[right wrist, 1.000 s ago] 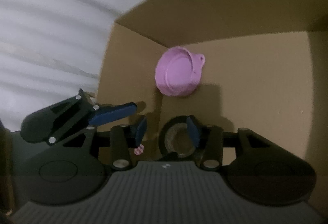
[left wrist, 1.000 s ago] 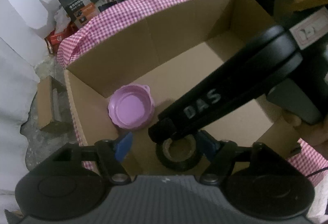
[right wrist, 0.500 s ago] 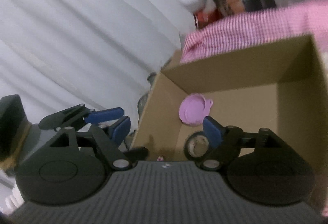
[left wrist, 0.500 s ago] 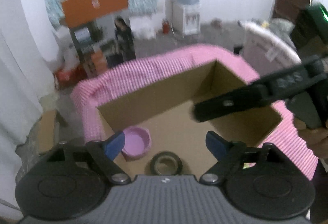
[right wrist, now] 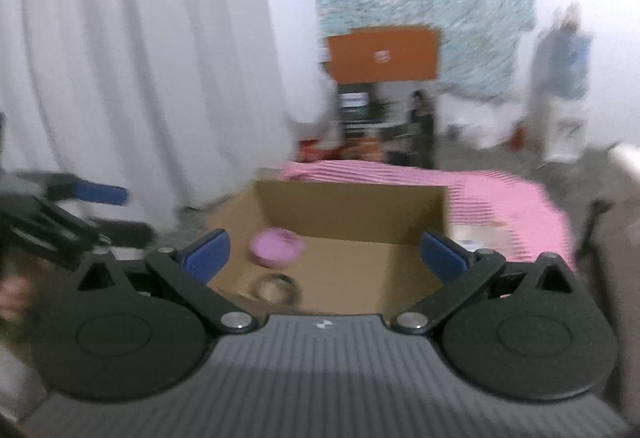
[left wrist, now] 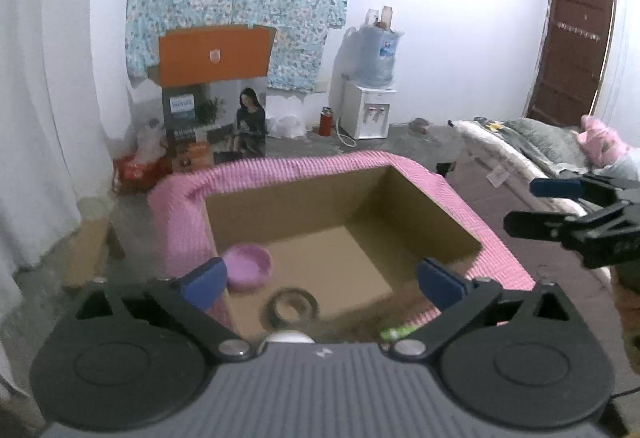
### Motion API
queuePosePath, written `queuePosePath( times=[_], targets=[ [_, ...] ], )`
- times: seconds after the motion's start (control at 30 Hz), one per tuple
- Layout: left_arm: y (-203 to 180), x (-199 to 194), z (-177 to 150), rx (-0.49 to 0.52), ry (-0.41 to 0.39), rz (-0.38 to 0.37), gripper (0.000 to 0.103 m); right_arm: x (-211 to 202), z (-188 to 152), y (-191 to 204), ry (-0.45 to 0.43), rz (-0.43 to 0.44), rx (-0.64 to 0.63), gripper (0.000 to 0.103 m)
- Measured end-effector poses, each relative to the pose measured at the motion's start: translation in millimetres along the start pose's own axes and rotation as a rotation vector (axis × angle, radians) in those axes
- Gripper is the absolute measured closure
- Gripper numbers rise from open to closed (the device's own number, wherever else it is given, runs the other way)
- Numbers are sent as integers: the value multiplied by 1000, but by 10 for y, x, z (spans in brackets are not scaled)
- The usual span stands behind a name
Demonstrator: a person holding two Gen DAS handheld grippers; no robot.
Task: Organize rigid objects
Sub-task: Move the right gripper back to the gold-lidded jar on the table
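Writing: none legible. Box (left wrist: 344, 197): pink bowl (left wrist: 247, 266) and tape roll (left wrist: 291, 310) on its floor. Left gripper (left wrist: 320, 280), right gripper (right wrist: 325, 256): fingers opening wide, nothing between, above box.

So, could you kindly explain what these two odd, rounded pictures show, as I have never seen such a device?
There is no robot here: a person holds a hand-held two-finger gripper in each hand, and a wide-angle camera on each one looks forward along its fingers. One picture is from the left gripper, the other from the right gripper; each also shows the other gripper off to one side. The blue pads are the fingertips. Both grippers' jaws are opening, with nothing between them. Below them stands an open cardboard box with pink checked cloth over its rim. On the box floor lie a purple bowl and a dark roll of tape. The right picture is blurred.
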State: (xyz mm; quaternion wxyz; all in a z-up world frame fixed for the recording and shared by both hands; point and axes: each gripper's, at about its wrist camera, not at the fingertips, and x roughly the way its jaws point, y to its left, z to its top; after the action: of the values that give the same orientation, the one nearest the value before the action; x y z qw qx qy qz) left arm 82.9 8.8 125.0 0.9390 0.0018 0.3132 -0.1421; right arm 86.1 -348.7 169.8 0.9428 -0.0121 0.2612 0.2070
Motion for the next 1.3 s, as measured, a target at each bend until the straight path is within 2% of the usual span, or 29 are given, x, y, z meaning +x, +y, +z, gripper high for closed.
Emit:
queuePosePath(
  times=[0.13, 0.27, 0.37, 0.43, 0.57, 0.63, 0.8, 1.07, 1.3],
  targets=[
    [4, 63, -372, -100, 27, -20, 0, -51, -371, 177, 7, -157, -119, 1],
    [-30, 140, -674, -122, 48, -55, 0, -43, -673, 256, 39, -171, -140, 1],
    [-72, 186, -827, -113, 50, -65, 0, -34, -778, 281, 53, -137, -112, 1],
    [-83, 246, -905, -124, 79, -98, 0, -57, -797, 274, 42, -106, -65, 1],
    [-98, 383, -1032, -163, 144, -115, 0, -56, -927, 202, 29, 26, 67, 1],
    [-145, 448, -1102, -154, 160, -117, 0, -25, -975, 204, 39, 34, 102, 1],
    [-342, 561, -1234, -37, 178, -100, 0, 169, -1099, 237, 53, 80, 156, 1],
    [-560, 787, -1333, 107, 164, -75, 1, 735, -1254, 265, 185, 182, 242, 3],
    [-654, 938, -1380, 170, 158, -71, 7, 1086, -1334, 220, 266, 248, 283, 16]
  ],
)
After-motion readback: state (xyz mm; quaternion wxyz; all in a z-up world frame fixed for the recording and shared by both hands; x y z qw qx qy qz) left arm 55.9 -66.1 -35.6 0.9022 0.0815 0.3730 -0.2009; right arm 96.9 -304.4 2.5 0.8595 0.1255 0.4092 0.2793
